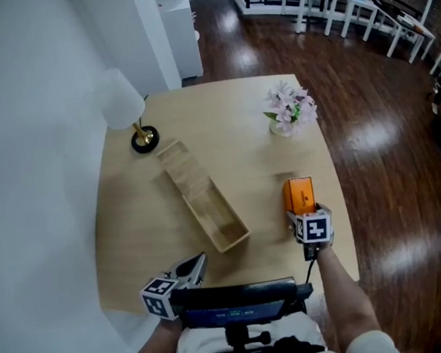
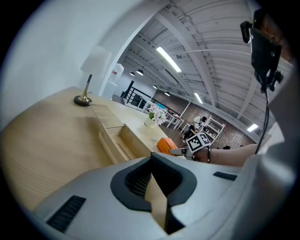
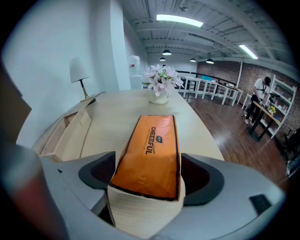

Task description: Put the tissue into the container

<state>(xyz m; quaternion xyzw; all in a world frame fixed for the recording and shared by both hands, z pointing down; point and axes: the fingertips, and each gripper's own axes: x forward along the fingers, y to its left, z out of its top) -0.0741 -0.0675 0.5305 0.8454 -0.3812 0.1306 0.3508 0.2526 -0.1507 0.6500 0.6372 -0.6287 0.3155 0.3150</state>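
Note:
An orange tissue pack (image 1: 298,194) (image 3: 152,154) lies flat on the wooden table, right of the long, open wooden container (image 1: 203,194) (image 3: 65,133). My right gripper (image 1: 302,214) (image 3: 146,177) stands open at its widest, with the near end of the pack between its jaws; I see no squeeze on the pack. My left gripper (image 1: 197,267) (image 2: 157,187) hovers at the near table edge, left of the right one. Its jaws are shut with nothing in them. The left gripper view shows the container (image 2: 112,133) ahead and the pack (image 2: 166,144) beyond it.
A white table lamp (image 1: 125,111) stands at the far left corner and a vase of pink flowers (image 1: 290,109) at the far right. The table's right edge (image 1: 338,191) runs close to the pack. Dark wood floor surrounds the table; white tables stand far off.

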